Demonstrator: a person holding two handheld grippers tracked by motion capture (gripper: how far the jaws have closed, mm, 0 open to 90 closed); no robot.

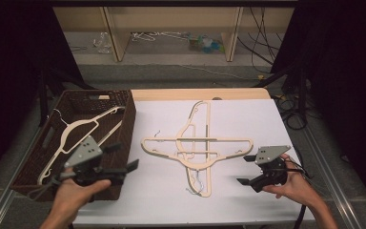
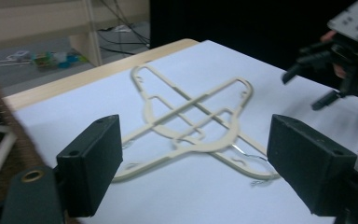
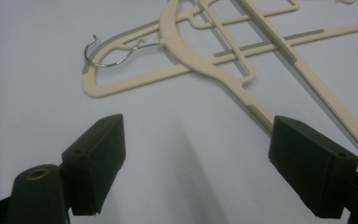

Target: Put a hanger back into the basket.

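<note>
- Two cream hangers (image 1: 198, 145) lie crossed on the white table (image 1: 248, 119), between my two tongs and a little ahead of both, one hanger pointing away from me and the other laid across it.
- In my right gripper view, a wire hook (image 3: 107, 53) lies on the sheet ahead of the jaws, to their left.
- My left tongs (image 1: 124, 160) hang above the table's left edge with nothing between the jaws, which stand wide apart; they point toward the crossed hangers.
- My right tongs (image 1: 248, 169) hover low over the sheet just right of the hangers, jaws spread and empty.
- A brown woven basket (image 1: 33, 162) sits beside and behind my left tongs; one more cream hanger (image 1: 76, 131) lies in it.
</note>
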